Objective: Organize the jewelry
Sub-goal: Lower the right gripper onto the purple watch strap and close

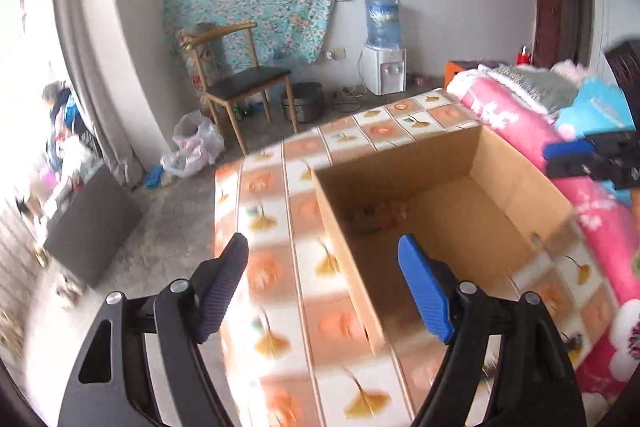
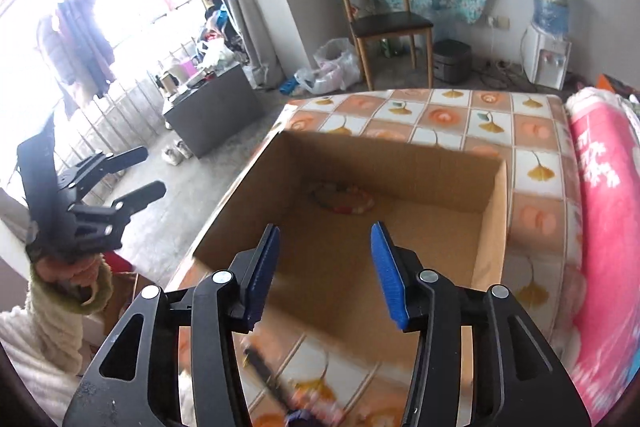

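An open cardboard box point(image 1: 512, 187) point(image 2: 494, 195) sits on a bed with an orange and white tiled sheet point(image 1: 280, 187) point(image 2: 440, 115). A coloured bead bracelet point(image 1: 380, 217) point(image 2: 340, 197) lies on the box floor at its far side. My left gripper point(image 1: 324, 251) is open and empty, above the box's near left corner; it also shows in the right wrist view point(image 2: 154, 173). My right gripper point(image 2: 325, 233) is open and empty over the box's near edge; it also shows at the left wrist view's right edge point(image 1: 568, 155). A blurred dark jewelry piece point(image 2: 296, 415) lies on the sheet below it.
A pink floral quilt point(image 1: 520, 123) point(image 2: 608, 207) is piled along the bed's right side. On the floor beyond stand a wooden chair point(image 1: 236, 83) point(image 2: 384, 19), a water dispenser point(image 1: 384, 67) point(image 2: 548, 59), a grey cabinet point(image 2: 208, 107) and plastic bags point(image 1: 192, 147).
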The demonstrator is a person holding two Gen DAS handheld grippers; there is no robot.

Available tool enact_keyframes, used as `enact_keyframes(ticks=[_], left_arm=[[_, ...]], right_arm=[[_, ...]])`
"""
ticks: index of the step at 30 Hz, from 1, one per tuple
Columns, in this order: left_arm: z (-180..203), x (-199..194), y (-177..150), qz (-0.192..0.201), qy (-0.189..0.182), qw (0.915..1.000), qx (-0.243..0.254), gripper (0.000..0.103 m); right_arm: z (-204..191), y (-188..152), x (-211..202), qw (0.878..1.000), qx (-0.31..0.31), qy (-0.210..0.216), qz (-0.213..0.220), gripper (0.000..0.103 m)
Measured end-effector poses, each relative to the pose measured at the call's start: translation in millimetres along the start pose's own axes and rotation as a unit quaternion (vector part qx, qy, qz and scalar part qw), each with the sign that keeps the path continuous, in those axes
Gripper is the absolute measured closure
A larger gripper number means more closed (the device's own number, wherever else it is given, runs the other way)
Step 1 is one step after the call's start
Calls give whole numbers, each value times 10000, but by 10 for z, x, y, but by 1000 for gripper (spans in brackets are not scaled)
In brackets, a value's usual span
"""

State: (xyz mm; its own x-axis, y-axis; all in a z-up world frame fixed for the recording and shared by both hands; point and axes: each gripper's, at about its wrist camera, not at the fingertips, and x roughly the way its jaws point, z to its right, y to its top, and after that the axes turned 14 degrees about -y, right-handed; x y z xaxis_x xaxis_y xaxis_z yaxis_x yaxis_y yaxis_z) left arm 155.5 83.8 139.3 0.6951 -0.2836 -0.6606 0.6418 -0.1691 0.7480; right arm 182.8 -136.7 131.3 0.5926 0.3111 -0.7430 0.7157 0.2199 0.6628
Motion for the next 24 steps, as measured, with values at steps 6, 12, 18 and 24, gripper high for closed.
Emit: enact_keyframes(ticks=[6,12,18,24], left_arm=[[71,-101,-963,-106,-300,9957,-872,27],[284,254,-1554,-770,-429,9893,-1162,27],[435,506,-1708,-961,-696,9863,-1149,27],[531,603,-1721,-1010,-616,9892,-870,27]], right_arm=[[-56,-1025,-33,9957,756,48,-531,55],[-269,-1468,128,9924,846,-2,-888,56],[-773,-1379,343,9939,-353,297,-1005,63],[-1035,-1319,653,9832,-1228,192,-1334,74]])
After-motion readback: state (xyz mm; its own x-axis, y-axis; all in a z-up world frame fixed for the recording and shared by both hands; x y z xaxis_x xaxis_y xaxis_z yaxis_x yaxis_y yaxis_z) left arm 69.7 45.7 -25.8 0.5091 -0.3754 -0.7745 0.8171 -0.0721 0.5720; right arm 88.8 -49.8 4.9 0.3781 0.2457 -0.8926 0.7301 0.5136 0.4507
